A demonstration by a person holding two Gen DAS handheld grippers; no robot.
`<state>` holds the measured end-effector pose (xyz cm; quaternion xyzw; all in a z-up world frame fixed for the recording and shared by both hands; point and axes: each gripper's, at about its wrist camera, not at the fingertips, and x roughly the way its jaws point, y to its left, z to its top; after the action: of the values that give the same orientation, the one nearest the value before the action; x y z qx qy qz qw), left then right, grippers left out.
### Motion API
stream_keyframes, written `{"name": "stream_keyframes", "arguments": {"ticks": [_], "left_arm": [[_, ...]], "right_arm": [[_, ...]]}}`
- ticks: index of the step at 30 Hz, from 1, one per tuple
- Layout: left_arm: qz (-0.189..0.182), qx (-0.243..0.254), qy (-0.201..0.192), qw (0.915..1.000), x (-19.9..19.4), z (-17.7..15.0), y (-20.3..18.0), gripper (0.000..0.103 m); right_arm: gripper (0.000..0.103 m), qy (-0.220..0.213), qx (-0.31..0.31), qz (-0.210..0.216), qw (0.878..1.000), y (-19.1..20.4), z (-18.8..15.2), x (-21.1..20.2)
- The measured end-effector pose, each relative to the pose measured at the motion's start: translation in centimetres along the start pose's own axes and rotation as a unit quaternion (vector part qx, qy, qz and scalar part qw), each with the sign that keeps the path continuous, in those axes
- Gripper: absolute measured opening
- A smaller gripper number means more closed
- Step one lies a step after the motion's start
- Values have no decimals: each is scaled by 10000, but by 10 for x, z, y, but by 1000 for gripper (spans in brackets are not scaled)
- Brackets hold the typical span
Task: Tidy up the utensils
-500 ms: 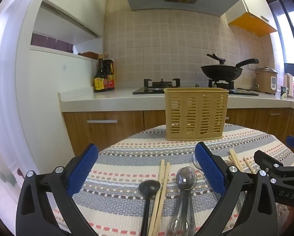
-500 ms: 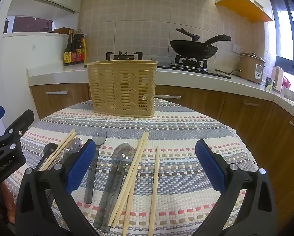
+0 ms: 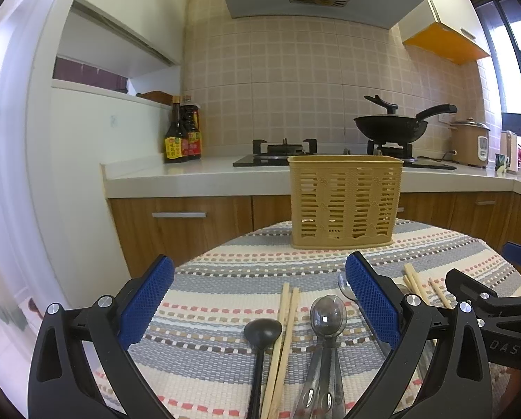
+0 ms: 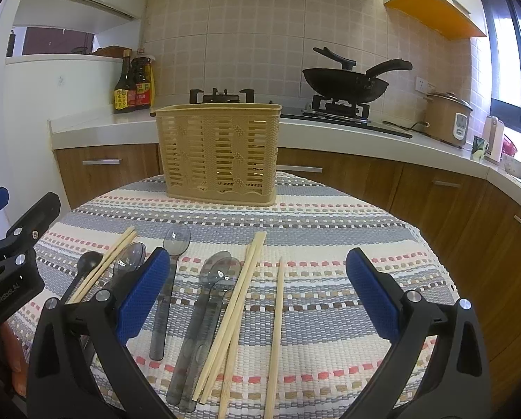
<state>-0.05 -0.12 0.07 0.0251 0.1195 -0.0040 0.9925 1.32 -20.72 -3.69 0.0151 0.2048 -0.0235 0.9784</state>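
A tan slotted utensil basket (image 3: 344, 202) (image 4: 218, 153) stands upright at the far side of a round table with a striped woven cloth (image 4: 330, 244). My left gripper (image 3: 260, 300) is open and empty above a black spoon (image 3: 262, 331), a chopstick pair (image 3: 284, 331) and grey clear spoons (image 3: 326, 317). My right gripper (image 4: 257, 296) is open and empty above two grey clear spoons (image 4: 218, 272), a chopstick pair (image 4: 243, 289) and a single chopstick (image 4: 277, 324). Another clear spoon (image 4: 175, 241) lies beside its left finger.
Behind the table runs a kitchen counter (image 4: 330, 132) with a gas hob, a black wok (image 4: 344, 83), sauce bottles (image 4: 133, 87) and a rice cooker (image 4: 447, 118). Wooden cabinets stand below. The right gripper's body shows at the right of the left wrist view (image 3: 487, 300).
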Motion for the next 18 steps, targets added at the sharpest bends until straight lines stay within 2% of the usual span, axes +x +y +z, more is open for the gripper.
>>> {"name": "stream_keyframes", "arguments": {"ticks": [13, 18], "left_arm": [[2, 3, 14, 10000, 1, -1, 1, 95], [-80, -200, 95, 9997, 7, -2, 3, 95]], "right_arm": [[96, 34, 11, 0, 10000, -1, 0, 0], [96, 52, 73, -65, 9999, -2, 3, 1]]}}
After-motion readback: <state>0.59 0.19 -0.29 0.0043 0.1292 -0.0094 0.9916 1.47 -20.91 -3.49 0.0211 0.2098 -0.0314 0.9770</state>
